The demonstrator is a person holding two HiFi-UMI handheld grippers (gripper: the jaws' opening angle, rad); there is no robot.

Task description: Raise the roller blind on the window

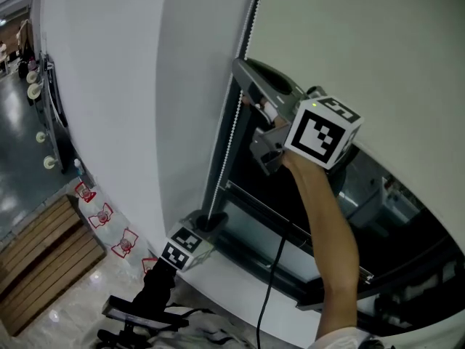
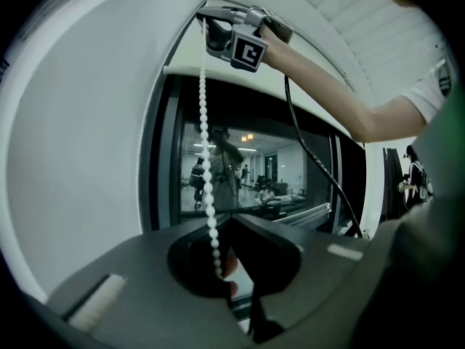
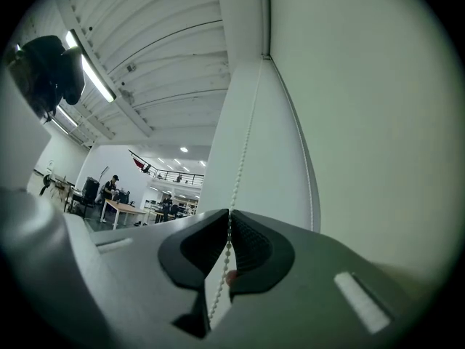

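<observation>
Pinching bead chain (image 3: 240, 164): right hand-held gripper (image 3: 229, 217).

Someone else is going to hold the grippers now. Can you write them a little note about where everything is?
Right gripper: shut on the bead chain, high up beside the roller blind.
Left gripper: shut low down, chain running through the hollow behind its tips; pinch unclear.
Done: blind part way up, lower window uncovered.
To do: pull the chain down, probably hand over hand, until the blind is up.
</observation>
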